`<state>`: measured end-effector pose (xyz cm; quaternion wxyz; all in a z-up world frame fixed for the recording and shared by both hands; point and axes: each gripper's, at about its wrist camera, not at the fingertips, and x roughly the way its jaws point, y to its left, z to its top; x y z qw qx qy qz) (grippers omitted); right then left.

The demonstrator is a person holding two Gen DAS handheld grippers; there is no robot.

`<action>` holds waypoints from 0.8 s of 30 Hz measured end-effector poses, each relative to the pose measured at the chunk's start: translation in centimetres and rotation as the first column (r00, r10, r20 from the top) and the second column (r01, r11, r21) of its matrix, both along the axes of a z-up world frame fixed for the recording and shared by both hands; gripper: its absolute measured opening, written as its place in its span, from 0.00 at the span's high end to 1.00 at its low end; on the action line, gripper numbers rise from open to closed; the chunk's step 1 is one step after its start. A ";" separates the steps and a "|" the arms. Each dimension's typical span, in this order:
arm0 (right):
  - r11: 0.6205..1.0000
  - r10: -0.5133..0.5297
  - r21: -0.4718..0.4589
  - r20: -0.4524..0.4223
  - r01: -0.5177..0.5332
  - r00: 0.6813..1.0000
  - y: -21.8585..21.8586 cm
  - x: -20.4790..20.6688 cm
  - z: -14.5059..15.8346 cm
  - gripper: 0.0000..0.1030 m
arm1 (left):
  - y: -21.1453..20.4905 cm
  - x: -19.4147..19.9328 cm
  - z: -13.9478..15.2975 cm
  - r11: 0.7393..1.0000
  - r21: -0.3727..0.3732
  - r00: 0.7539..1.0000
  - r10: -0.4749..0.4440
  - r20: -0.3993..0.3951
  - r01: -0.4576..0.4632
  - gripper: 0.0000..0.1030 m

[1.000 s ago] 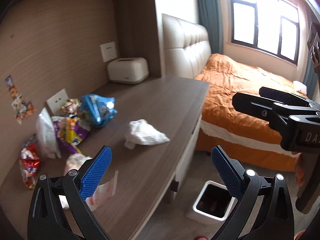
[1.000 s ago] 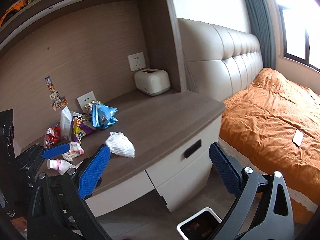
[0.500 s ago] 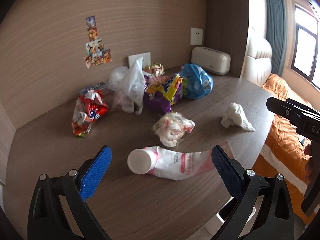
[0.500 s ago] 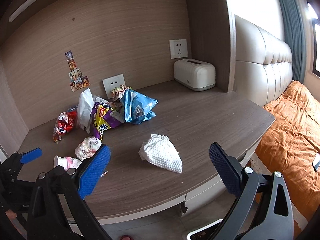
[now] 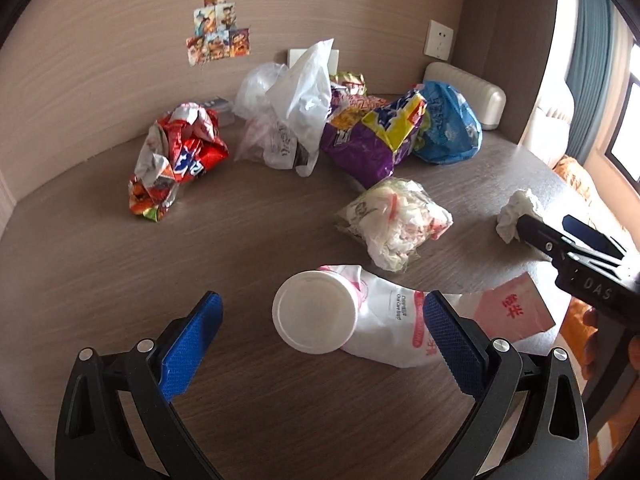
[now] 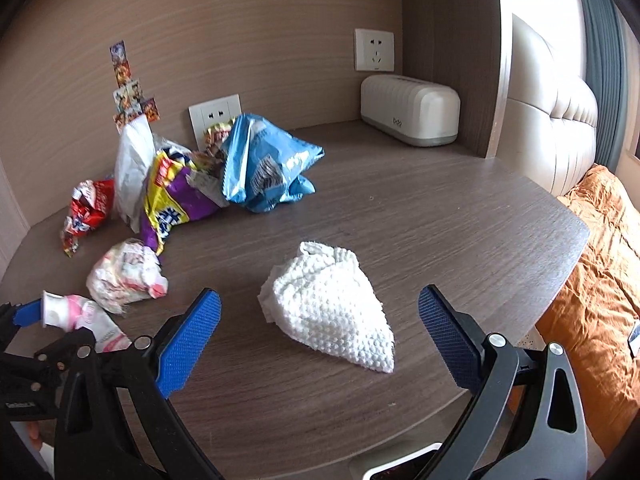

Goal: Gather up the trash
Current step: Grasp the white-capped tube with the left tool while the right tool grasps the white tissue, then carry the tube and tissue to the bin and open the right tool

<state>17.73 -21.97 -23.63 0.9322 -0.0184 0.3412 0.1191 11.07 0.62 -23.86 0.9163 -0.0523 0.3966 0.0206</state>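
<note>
Blue-padded and spread wide, my left tool point(image 5: 320, 336) hangs low over the table point(image 5: 100, 248) with nothing in it, its jaws standing either side of a squashed pink-and-white tube point(image 5: 372, 320) that lies on its side, white cap toward me. That tube looks light and mostly empty; I judge the soft crumpled body would fold under a pinch, so the stiff cap or the neck just behind it seems the surer place to take hold. My right tool point(image 6: 320, 328) is likewise wide open and empty, lined up on a crumpled white paper towel point(image 6: 328, 304) near the table's front edge: feather-light, soft, easy to crush, best pinched across its bunched middle. Just beyond the tube sits a balled white wrapper point(image 5: 396, 220), also soft. Farther back, near the wall, lies the heap of slippery crinkled packets: a red snack bag point(image 5: 180, 156), a thin white plastic bag point(image 5: 292, 112), a purple-and-yellow packet point(image 5: 368, 140) and a blue bag point(image 6: 264, 164). A corner of a white bin point(image 6: 400, 464) shows below the table edge.
</note>
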 end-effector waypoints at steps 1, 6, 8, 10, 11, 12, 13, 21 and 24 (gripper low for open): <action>1.000 0.004 0.000 -0.005 -0.004 1.000 0.1 0.2 -0.3 0.04 | 0.1 0.0 0.0 1.000 -0.016 1.000 -0.003 0.003 0.003 0.05; 1.000 0.010 -0.005 -0.031 -0.010 0.999 0.7 1.0 -1.3 0.34 | -0.3 0.5 -0.2 0.999 0.015 0.999 -0.033 0.003 0.033 0.35; 1.000 -0.002 -0.031 -0.015 0.002 1.000 0.8 1.0 -1.4 0.57 | -0.7 0.8 -0.2 0.998 0.039 0.998 -0.057 0.013 0.056 0.53; 1.000 -0.005 -0.025 -0.021 0.005 1.000 0.8 1.0 -1.2 0.68 | -0.7 1.1 0.0 0.998 0.033 0.999 -0.052 0.015 0.052 0.59; 1.000 -0.012 -0.023 -0.023 0.012 1.000 0.7 1.0 -1.1 0.70 | -0.6 1.1 0.2 0.998 0.029 0.998 -0.053 0.020 0.052 0.66; 1.000 -0.016 -0.026 -0.024 0.016 1.000 0.6 0.9 -0.9 0.71 | -0.5 1.0 0.6 0.998 0.028 0.998 -0.058 0.027 0.057 0.68; 0.999 -0.017 -0.028 -0.019 0.017 1.000 0.5 0.7 -0.7 0.72 | -0.5 1.1 0.8 0.997 0.036 0.998 -0.063 0.027 0.062 0.69; 0.999 -0.051 -0.017 0.021 0.051 0.998 -0.6 -1.1 2.4 0.73 | -0.4 -0.3 3.3 0.988 0.096 0.991 -0.123 0.049 0.118 0.70; 0.998 -0.065 -0.004 0.037 0.065 0.997 -1.1 -2.1 4.0 0.73 | -0.6 -1.0 4.9 0.984 0.113 0.987 -0.149 0.063 0.141 0.70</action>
